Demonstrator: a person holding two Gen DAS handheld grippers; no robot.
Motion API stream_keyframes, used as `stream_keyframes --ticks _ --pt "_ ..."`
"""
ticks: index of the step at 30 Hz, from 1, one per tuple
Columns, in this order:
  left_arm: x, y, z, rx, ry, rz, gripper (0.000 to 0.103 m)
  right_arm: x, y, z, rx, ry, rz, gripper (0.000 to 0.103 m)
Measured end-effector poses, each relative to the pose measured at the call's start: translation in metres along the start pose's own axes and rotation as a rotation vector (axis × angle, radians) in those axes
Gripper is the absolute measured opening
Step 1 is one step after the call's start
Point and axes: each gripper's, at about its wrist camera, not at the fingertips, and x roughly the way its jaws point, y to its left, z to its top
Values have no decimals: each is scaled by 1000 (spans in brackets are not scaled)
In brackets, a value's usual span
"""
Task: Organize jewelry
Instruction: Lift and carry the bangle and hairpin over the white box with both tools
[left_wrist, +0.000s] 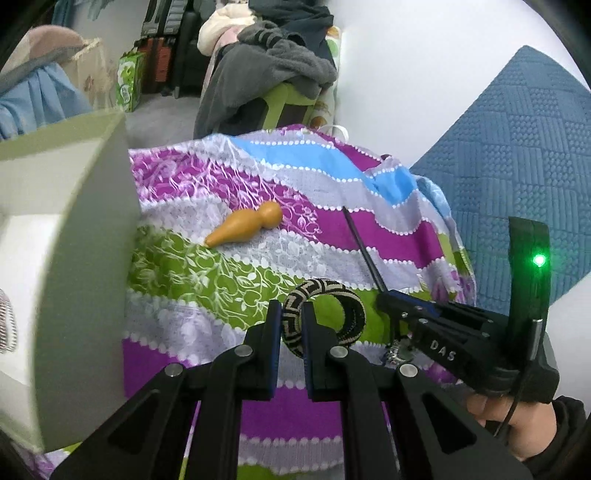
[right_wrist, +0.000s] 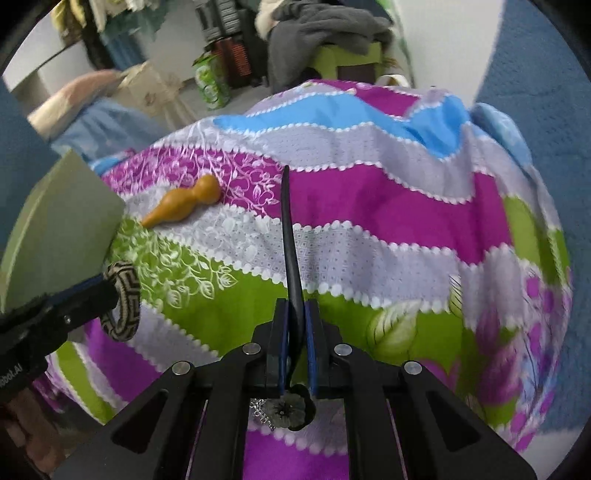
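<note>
Striped floral bedcover (right_wrist: 369, 206) underlies both tools. Left gripper (left_wrist: 291, 314) jaws pinch the woven bangle (left_wrist: 325, 314) by its near rim; right gripper (right_wrist: 295, 314) jaws clamp a black hair stick (right_wrist: 290, 240), flower charm (right_wrist: 290, 410) hanging behind them. Beyond the jaws, the wooden gourd (left_wrist: 245, 227) lies loose beside the pale box (left_wrist: 74, 221) at left, so neither held piece is stowed; most sorting remains.

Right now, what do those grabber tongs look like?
Both tongs are black plastic with flat fingers, blue pads inside and round silver bolts. The right one has white letters "DAS", a green light and a thin black cable. The hand wears a dark sleeve.
</note>
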Motion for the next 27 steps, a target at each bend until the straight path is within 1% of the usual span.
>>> stream_keyframes --ticks 4,8,12,16,19,21,27 --pt "-29 2 6 8 -23 -2 9 -26 9 -1 36 -43 -5 7" --pt "-62 3 18 29 -60 25 9 -59 21 7 55 -107 -11 7" --pt "-91 8 35 42 -93 40 9 -90 32 25 63 -173 -7 7" --pt "-123 16 55 59 -137 62 9 -119 52 47 48 -236 -17 7" --pt "-150 26 69 74 -183 79 9 -138 70 62 32 -276 -17 7" --pt "-170 37 79 78 -211 97 9 -147 85 72 4 -304 -39 7" --pt "-222 63 98 82 -264 135 9 -173 120 95 -22 -375 -58 7"
